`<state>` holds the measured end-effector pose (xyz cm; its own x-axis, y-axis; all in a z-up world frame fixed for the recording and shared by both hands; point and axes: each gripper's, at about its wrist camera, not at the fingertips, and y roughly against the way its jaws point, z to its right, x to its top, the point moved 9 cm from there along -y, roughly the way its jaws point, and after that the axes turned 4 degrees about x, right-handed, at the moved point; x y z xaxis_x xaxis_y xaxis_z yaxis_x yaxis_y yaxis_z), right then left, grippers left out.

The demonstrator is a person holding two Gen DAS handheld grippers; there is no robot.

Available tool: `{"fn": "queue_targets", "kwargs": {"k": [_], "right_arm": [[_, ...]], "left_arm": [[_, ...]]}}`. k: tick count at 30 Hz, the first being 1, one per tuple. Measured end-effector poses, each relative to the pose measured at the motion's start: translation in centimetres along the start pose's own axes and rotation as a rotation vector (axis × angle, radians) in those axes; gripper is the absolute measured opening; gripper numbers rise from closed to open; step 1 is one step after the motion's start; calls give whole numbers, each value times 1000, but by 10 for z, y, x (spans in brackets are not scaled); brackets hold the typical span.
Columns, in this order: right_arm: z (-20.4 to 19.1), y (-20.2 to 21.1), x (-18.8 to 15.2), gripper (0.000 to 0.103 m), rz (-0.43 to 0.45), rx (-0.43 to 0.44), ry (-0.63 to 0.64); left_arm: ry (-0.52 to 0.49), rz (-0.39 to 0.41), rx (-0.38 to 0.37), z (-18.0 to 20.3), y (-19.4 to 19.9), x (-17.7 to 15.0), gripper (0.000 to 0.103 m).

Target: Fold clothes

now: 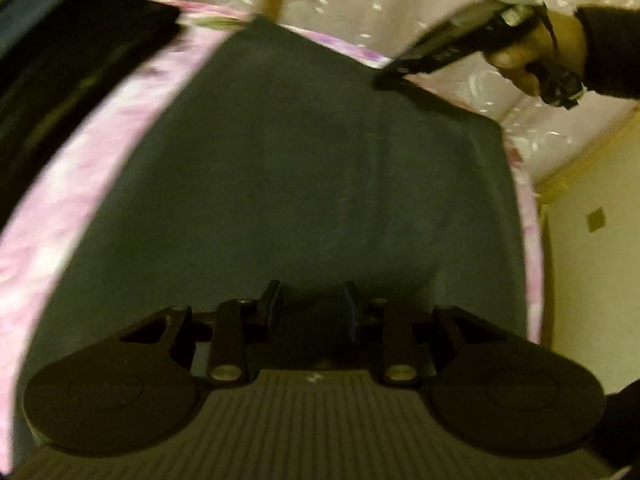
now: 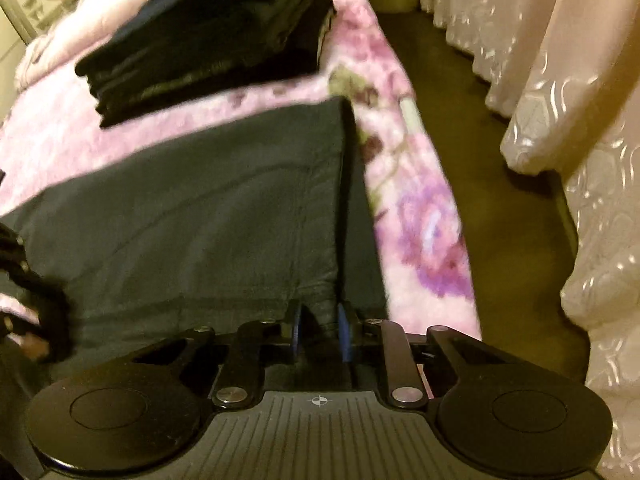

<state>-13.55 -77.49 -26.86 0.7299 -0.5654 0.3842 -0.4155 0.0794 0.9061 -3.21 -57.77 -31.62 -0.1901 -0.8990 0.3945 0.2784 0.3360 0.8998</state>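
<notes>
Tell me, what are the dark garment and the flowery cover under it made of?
The dark garment looks like matte woven cotton, perhaps denim: stitched seams, no sheen. The floral blanket looks like soft plush fleece, its pink and purple print fuzzy. Both are guesses from blurred views.

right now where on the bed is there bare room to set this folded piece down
Bare floral blanket shows in a band between the dark garment and the stack of folded dark clothes, and in a strip right of the garment along the bed edge. It is crowded at the stack and at the near fold, between the right gripper fingers.
</notes>
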Motion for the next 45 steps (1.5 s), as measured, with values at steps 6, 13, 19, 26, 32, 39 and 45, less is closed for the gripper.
{"fn": "queue_targets", "kwargs": {"k": [6,13,19,26,32,39,45], "right_arm": [[16,22,14,4,54,-73,57],[25,9,-5,28,80,-95,-9],[0,50,-14,40,143,-99,-55],[-75,15,-86,40,-47,-12,-57],[-120,35,-97,64,-55,-191,57],[-225,31,-111,65,-46,-61,77],[-291,-10,-142,65,-121,35,48]], "left_arm": [[-45,14,-10,34,-15,23,26],[-34,-7,9,29,-24,16,26],[20,-18,86,9,27,-36,31],[189,-124,192,-21,69,-139,37],[190,-46,250,-30,86,-159,39],[264,-60,320,-32,136,-238,45],[400,-144,427,-48,187,-357,48]]}}
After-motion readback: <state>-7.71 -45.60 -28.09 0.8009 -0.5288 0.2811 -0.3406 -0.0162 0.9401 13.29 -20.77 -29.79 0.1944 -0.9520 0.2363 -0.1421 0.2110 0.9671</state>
